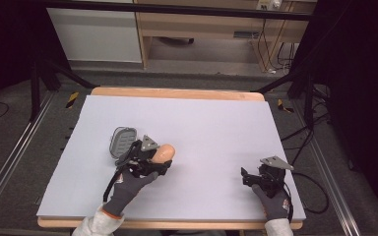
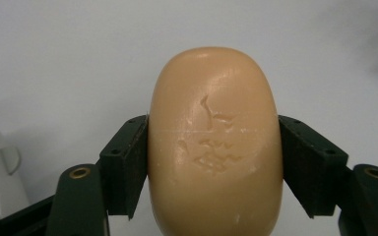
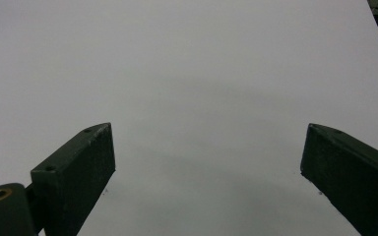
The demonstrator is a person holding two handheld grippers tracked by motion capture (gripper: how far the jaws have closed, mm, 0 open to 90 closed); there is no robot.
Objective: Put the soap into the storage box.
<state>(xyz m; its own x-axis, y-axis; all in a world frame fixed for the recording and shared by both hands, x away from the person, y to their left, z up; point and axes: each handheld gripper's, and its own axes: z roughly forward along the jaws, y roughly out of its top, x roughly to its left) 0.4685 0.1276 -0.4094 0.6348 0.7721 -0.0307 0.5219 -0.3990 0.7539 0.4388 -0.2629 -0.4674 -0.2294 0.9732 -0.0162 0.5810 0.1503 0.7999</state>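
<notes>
While left tool (image 2: 214,162) clamps soap (image 2: 214,142), grey dish (image 1: 122,140) sits beside.

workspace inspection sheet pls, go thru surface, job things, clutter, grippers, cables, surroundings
surface: pale sheet over a wooden table, bare wood strip along the far edge.
job's things: tan oval soap bar with an embossed mark, pinched at its sides; grey ribbed soap dish lying on the sheet just beyond the left hand.
clutter: nothing seen.
grippers: left gripper shut on the soap bar; right gripper open, nothing between its jaws, over the sheet near the right edge.
cables: black cable looping from the right gripper off the table; loose wires on the floor at far right.
surroundings: dark frame legs, floor rails, wooden furniture behind.
</notes>
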